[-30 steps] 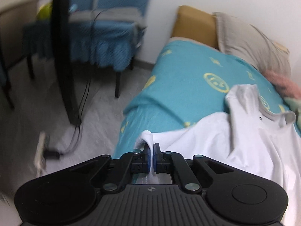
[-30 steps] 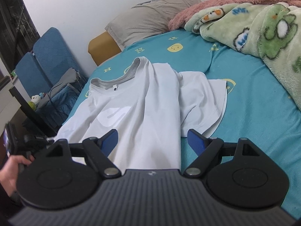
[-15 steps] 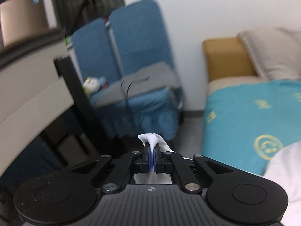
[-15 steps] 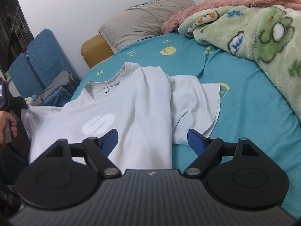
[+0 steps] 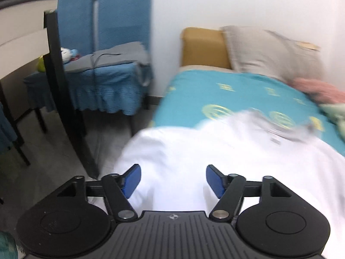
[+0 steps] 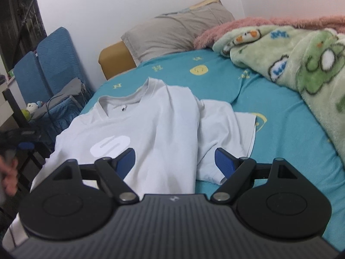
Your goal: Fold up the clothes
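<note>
While both claws stand wide open with nothing between their blue pads, the white T-shirt (image 6: 151,129) lies spread on the bed beneath them. Nearest in the right wrist view, the right claw (image 6: 174,161) hovers over the shirt's lower body, its left pad above the white fabric just below the pale oval logo (image 6: 110,144), its right pad above the folded-under sleeve (image 6: 226,129) that sticks out toward the bed's middle. Nearest in the left wrist view, the left claw (image 5: 173,181) hangs over the shirt (image 5: 215,161) near the bed's side edge — the cloth here is blurred, and it drapes a little over that edge toward the floor (image 5: 54,161).

Farther on, the shirt's grey-trimmed collar (image 6: 127,99) points toward the head of the bed, with a small dark dot just under the neckline. At the left edge of the right wrist view the left claw shows as a dark blur with a blue patch, beside a blurred hand (image 6: 8,172).

The teal sheet (image 6: 280,129), printed with yellow smiley marks, covers the bed around the shirt. A green cartoon blanket (image 6: 301,64) is heaped along the far side edge — a pink fuzzy blanket (image 6: 237,27) lies behind it. At the head of the bed rests a grey pillow (image 6: 176,34), with a tan headboard block (image 6: 114,60) at the corner. Beyond the bed's side edge stand blue chairs (image 5: 112,43) with grey cloth and a cable on one seat, next to a dark bench leg (image 5: 62,99).
</note>
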`<state>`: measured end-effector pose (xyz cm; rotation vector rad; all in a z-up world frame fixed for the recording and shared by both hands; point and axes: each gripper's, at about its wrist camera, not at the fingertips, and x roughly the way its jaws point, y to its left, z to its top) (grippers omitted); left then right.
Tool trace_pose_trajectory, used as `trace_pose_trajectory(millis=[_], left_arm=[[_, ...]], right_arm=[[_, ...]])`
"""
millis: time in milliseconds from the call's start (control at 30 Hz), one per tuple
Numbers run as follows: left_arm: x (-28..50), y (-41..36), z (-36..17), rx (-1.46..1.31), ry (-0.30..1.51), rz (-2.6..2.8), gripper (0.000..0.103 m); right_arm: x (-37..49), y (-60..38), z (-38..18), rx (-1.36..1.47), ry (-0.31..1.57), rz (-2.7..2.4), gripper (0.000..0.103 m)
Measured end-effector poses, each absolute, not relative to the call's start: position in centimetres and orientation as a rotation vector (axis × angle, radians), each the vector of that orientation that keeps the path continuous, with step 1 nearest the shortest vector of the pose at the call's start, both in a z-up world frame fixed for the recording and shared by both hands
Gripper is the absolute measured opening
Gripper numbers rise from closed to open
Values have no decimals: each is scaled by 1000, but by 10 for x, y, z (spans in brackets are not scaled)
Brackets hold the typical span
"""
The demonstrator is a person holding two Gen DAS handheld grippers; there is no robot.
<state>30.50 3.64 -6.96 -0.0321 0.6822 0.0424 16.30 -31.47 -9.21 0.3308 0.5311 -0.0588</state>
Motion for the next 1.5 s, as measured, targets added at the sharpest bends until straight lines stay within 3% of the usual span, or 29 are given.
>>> trace_pose_trajectory(millis=[233,333,500,600,1133,1500], left_arm=[[158,-11,-25,-37,644,-92,83],[116,-21,-12,-78,601,-116,89],[82,-25,-10,-76,602,-107,91],[70,-19,-13,-79,604,-98,93],[70,-15,-32,-80,665,-104,93],[78,-20,-40,-88,694,-100,93]], right_arm=[[134,-302,-67,250,461,-39,83],[119,-293,-56,218,441,-18,82],[95,-283,-38,204,421,23,86],[87,-281,-36,204,418,-1,103],[108,-330,-61,528,467,-20,103],[137,-372,-87,705,507,-56,92]])
